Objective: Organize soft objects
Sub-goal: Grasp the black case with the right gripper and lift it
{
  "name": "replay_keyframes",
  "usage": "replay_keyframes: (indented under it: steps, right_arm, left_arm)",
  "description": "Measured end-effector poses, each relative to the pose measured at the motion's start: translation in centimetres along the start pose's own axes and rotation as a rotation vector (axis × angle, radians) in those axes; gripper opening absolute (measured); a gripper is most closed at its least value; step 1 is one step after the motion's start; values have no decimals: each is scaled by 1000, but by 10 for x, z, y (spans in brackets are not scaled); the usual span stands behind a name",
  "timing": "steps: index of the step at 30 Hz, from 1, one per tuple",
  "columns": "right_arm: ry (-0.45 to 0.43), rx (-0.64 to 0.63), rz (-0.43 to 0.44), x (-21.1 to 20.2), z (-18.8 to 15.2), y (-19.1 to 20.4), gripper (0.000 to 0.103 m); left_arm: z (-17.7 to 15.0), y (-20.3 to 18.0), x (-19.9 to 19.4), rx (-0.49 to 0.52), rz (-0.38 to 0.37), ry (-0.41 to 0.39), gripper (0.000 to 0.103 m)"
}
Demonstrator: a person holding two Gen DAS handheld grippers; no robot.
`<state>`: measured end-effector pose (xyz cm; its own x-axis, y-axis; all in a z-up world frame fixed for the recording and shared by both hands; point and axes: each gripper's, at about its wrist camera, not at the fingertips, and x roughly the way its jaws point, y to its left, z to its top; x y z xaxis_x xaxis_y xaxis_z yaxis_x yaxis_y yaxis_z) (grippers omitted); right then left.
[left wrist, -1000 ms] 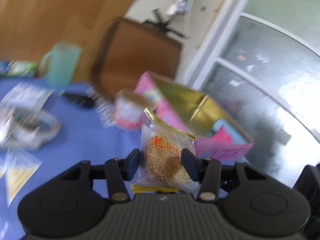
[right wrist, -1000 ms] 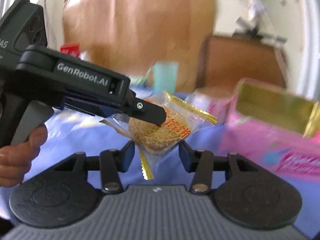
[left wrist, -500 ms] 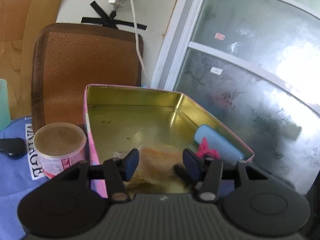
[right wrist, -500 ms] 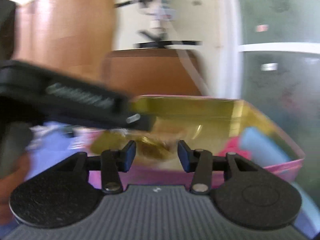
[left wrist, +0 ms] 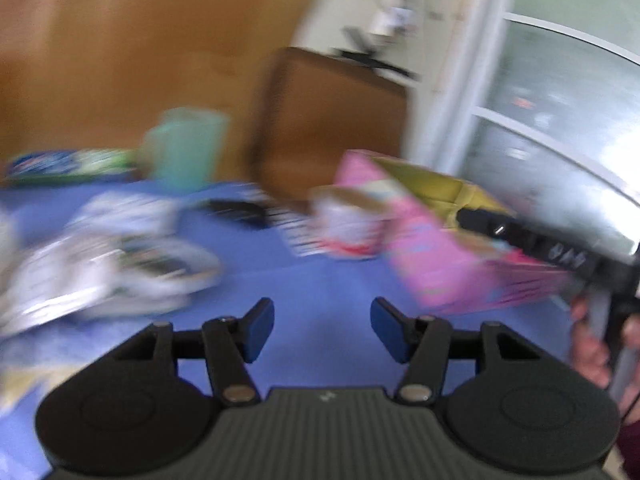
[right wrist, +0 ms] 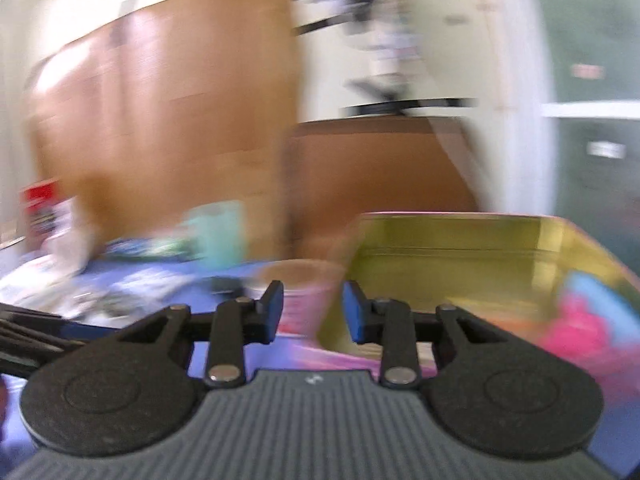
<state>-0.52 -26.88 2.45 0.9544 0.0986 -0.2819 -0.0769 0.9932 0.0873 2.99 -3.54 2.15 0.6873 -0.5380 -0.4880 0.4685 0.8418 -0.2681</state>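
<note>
Both views are motion-blurred. My left gripper [left wrist: 322, 330] hangs over the blue tablecloth [left wrist: 320, 276], its jaws opening with nothing between them. The pink tin [left wrist: 432, 264] with a gold inside stands to its right. My right gripper [right wrist: 312, 312] points at the tin's [right wrist: 460, 256] near left corner; its jaws are closing on nothing. A pink soft thing [right wrist: 576, 328] and a light blue one [right wrist: 600, 292] lie in the tin. The sesame cake packet cannot be made out in the blur. In the left wrist view a hand [left wrist: 592, 344] holds the right gripper's body [left wrist: 536, 240] over the tin.
A round tub with a brown lid [left wrist: 344, 224] stands just left of the tin. A teal cup [left wrist: 184, 144] and a brown chair back [left wrist: 328, 120] are behind. A heap of pale packets [left wrist: 100, 264] lies on the left of the cloth.
The left gripper carried the sesame cake packet into the tin, let it go, and has swung back left with nothing in it. The right gripper's jaws have narrowed.
</note>
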Motion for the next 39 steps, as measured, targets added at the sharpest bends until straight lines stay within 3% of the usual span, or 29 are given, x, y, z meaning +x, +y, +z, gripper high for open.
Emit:
replay_keyframes:
  steps: [2,4,7,11,14,16,20,27,33,37,39]
  right_arm:
    - [84,-48,75,37,12,24,36]
    - [168,-100,129,81,23,45,38]
    - [303,-186,107,157,40,63,41]
    - [462,-279,51,224,45,76,71]
    - [578,-296,24,254,41,76,71]
    - [599,-224,32,256,41,68,67]
    - [584,-201,82,229,36,68,52]
    - [508,-256,149,139,4,78,52]
    - [424,-89,157,38,-32,51,53]
    - [348,-43,120,-17,-57,47,53]
    - [314,-56,128,-28,-66,48,59]
  left_arm:
    - [-8,27,-8,-70,52,-3,55]
    - [-11,43,-16,-157,20,-23,57]
    - [-14,42,-28,-137,9,-108,62]
    - [-11,34,-28,-77,3,-146,64]
    - [-10,32,-22,-82,-22,-129,64]
    - [-8,35,-21,-100,-29,-128,64]
    - [-10,44,-22,-152,-35,-130,64]
    - [-10,59,-24,-229,-45,-136,64]
    - [-10,49,-22,-168,-61,-113,64]
    - [-9,39,-16,-129,-106,-48,64]
    - [-11,31,-11,-161,-142,7,64]
